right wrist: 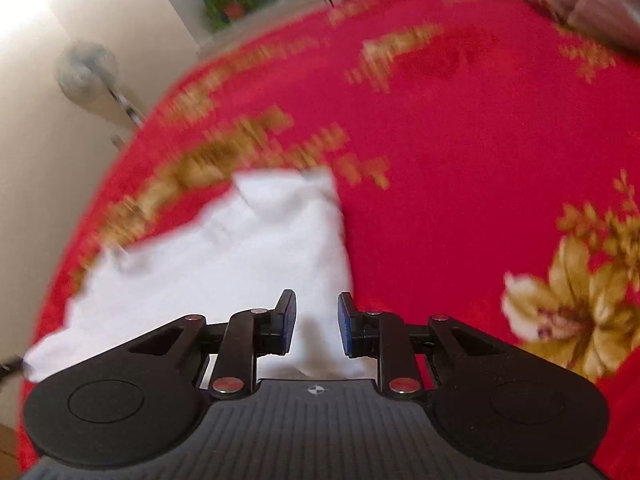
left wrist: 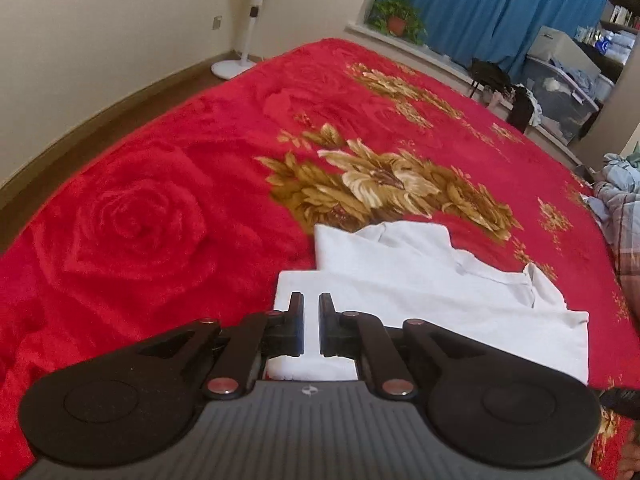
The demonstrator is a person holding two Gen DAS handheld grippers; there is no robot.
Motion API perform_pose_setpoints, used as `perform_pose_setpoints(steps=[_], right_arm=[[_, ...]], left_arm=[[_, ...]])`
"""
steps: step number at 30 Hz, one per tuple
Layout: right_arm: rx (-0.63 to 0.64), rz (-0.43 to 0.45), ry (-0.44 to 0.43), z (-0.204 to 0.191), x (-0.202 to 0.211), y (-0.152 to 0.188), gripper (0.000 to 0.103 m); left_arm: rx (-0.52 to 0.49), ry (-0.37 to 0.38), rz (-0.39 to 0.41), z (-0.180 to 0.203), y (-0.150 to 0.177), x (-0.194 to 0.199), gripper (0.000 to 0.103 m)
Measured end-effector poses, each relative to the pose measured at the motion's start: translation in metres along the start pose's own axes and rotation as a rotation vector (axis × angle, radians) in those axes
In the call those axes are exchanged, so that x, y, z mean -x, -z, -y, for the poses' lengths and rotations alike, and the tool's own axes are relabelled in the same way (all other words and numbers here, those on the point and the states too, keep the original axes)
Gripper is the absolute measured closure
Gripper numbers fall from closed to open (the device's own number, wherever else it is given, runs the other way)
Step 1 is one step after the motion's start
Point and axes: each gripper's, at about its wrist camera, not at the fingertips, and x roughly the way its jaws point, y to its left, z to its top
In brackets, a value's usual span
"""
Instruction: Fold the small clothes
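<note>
A small white garment (left wrist: pixel 420 280) lies partly folded on the red flowered blanket (left wrist: pixel 160 200). My left gripper (left wrist: pixel 311 304) hovers over its near left edge, jaws a narrow gap apart with white cloth seen between them; I cannot tell if it grips. In the blurred right wrist view the same white garment (right wrist: pixel 240 260) lies ahead and left on the blanket (right wrist: pixel 460 160). My right gripper (right wrist: pixel 317 304) is open over its near right corner, holding nothing.
A pile of checked and blue clothes (left wrist: pixel 620 208) lies at the bed's right edge. A standing fan (left wrist: pixel 252 20), a potted plant (left wrist: pixel 396 20), blue curtains and storage boxes (left wrist: pixel 560 80) stand beyond the bed.
</note>
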Motion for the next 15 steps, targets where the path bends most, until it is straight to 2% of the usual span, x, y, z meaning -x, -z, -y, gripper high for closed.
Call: perform_pose_setpoints(steps=[1,2,3,6,9,11,13,15], right_arm=[[0.004,-0.034,0.035,0.002,-0.007,0.003,0.079],[-0.001,-0.049,0.054,0.004,-0.010,0.004,0.070],[-0.018,-0.043,0.067,0.007,-0.009,0.003,0.066],[-0.014,0.020,0.094,0.004,0.006,-0.003,0.066],[0.019,0.118,-0.017,-0.005,0.021,-0.018,0.066],[0.055,0.160,-0.055,-0.012,0.017,-0.032,0.066],[0.049,0.174,-0.054,-0.014,0.003,-0.047,0.066],[0.032,0.132,-0.069,-0.014,-0.024,-0.062,0.064]], left_arm=[[0.018,0.015,-0.012,-0.001,-0.001,-0.002,0.096],[0.032,0.028,-0.027,-0.001,-0.002,-0.006,0.096],[0.041,0.032,-0.035,-0.002,-0.002,-0.006,0.096],[0.034,0.031,-0.024,0.002,-0.007,-0.007,0.096],[0.027,0.047,-0.016,0.006,-0.010,-0.007,0.096],[0.030,0.053,-0.013,0.006,-0.011,-0.007,0.096],[0.036,0.057,-0.018,0.004,-0.010,-0.007,0.096],[0.040,0.060,-0.021,0.003,-0.011,-0.007,0.096]])
